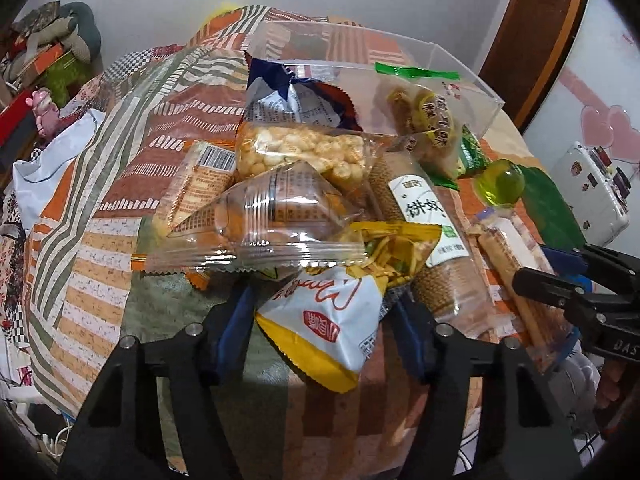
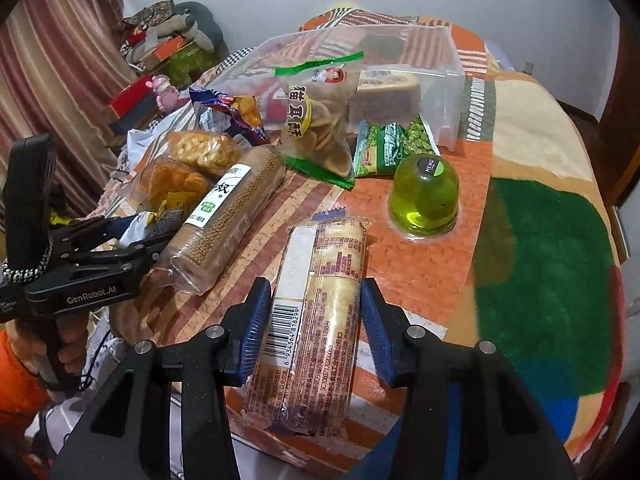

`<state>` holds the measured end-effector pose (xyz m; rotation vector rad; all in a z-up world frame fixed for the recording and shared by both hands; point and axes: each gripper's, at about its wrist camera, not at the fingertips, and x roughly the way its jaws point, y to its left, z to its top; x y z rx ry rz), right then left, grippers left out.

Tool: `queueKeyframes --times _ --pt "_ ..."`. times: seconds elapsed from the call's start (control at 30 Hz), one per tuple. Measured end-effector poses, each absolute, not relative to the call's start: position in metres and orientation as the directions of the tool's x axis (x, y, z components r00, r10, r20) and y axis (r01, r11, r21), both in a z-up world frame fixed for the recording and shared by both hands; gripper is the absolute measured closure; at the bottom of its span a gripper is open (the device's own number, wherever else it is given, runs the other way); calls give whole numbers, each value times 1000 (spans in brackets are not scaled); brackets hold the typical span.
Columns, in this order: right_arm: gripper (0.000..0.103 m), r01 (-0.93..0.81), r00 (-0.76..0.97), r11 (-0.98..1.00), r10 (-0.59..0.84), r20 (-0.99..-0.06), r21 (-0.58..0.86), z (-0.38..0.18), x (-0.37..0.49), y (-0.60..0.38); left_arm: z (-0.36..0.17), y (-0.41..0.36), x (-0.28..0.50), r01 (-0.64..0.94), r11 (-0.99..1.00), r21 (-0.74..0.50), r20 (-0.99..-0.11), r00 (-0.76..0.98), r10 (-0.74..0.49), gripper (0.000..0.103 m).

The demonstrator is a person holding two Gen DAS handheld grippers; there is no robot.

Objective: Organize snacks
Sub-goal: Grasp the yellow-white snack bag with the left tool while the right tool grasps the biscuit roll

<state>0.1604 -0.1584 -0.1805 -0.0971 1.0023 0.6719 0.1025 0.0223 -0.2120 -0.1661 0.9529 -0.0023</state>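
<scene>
**Ana:** Nearest the left wrist camera, the left tool (image 1: 320,312) has its blue pads on either side of the white-and-yellow packet (image 1: 332,320). They look to be pinching it, the left pad half hidden under a clear pouch.

**Ben:** Lift it straight up, I'd say, so the clear triangular pouch (image 1: 264,216) leaning over it slides off rather than dragging along.

**Ana:** Behind the pile stands the clear plastic box (image 1: 360,48). From here I can't tell what is inside and what only leans against it.

**Ben:** And the right wrist view?

**Ana:** The right tool (image 2: 310,332) grips the long cracker sleeve (image 2: 316,320) on the table (image 2: 424,280), pads pressed on both long sides near the barcode end.

**Ben:** Held that far back it may sag, so carry it level.

**Ana:** The clear plastic box (image 2: 436,92) seems to hold a brown packet (image 2: 384,92). The green jelly cup (image 2: 426,198) and green pea packets (image 2: 390,146) lie outside.
</scene>
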Motion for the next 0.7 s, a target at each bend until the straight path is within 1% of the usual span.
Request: queueKeyframes --times 0.03,0.1,0.2,0.6,0.7 --pt "61 -562 358 796 479 -802 225 -180 161 -159 -211 20 102 -64 988 -143 -809 583 -79 45" --pt "61 -558 361 797 485 -797 232 -178 162 -161 -205 14 99 -41 991 -131 -800 595 -81 59" --pt "61 -550 381 801 491 -784 234 -172 162 -165 -195 12 96 -3 990 -143 -787 606 -113 65" --pt "61 -528 472 814 519 -713 243 -139 169 -177 -153 6 95 43 982 -185 -722 671 -166 67" --pt "61 -526 497 816 523 -692 239 -130 172 -178 -139 5 96 58 983 -172 -696 699 -163 67"
